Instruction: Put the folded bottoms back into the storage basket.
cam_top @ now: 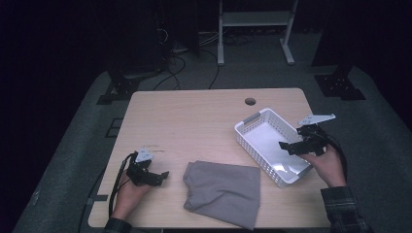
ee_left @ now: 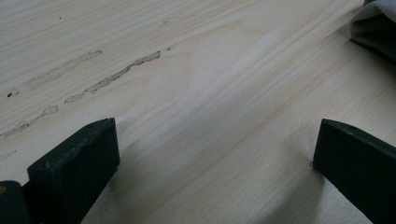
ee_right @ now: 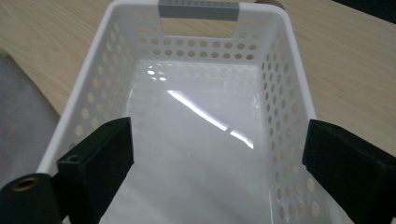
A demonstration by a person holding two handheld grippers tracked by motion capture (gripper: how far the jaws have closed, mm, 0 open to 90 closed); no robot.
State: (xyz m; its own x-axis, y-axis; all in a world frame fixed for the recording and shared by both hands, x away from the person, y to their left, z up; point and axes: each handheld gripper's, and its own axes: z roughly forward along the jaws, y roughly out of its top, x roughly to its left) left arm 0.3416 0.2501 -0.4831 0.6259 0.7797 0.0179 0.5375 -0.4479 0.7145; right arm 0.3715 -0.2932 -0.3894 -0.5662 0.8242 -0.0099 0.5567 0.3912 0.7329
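A folded grey cloth (cam_top: 222, 192) lies near the bench's (cam_top: 194, 121) front edge, just right of the left tool (cam_top: 163, 177), jaws wide over bare wood. The right tool (cam_top: 284, 145), jaws wide, hovers over the white basket (cam_top: 252, 127).

Bare pale wooden tabletop (ee_left: 210, 116) was seen between and ahead of the wide-apart jaws of the left gripper (cam_top: 154, 175), with the folded grey cloth (cam_top: 223, 193) lying just to its right as the nearest obstacle. The right gripper (cam_top: 297, 144), jaws likewise spread, was held above the near end of the white perforated plastic basket (ee_right: 280, 70), whose walls enclosed an unoccupied floor ahead of it.
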